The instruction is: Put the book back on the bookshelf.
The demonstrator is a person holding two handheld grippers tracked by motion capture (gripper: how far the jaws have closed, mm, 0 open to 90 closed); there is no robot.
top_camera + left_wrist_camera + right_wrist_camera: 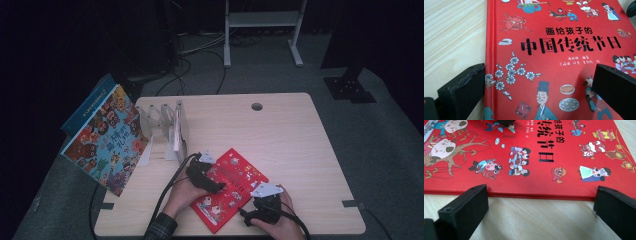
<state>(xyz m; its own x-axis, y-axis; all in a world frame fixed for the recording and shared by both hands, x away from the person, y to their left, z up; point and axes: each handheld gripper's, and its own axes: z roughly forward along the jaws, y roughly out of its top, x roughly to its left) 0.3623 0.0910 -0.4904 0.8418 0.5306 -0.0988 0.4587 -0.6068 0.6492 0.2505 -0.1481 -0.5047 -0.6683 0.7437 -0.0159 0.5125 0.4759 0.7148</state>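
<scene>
High view: red book (229, 189) flat at the table's (290, 140) near edge, left gripper (206, 176) and right gripper (264, 206) flanking it; blue book (106, 140) leaning by a rack (165, 131).
Left gripper view: jaws spread, one over the cover (554, 62).
Right gripper view: jaws spread wide, empty, just short of the book's edge (536, 195).

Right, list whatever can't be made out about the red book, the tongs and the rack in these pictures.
- Red book: high view, its title is too small to read; the left tongs and the hand cover its left part.
- Red book: left gripper view, the cover is cut off by the top, right and bottom edges.
- Right tongs: high view, the grey plate hides the jaws.
- Rack: high view, too dim and small to tell what its slots hold.
</scene>
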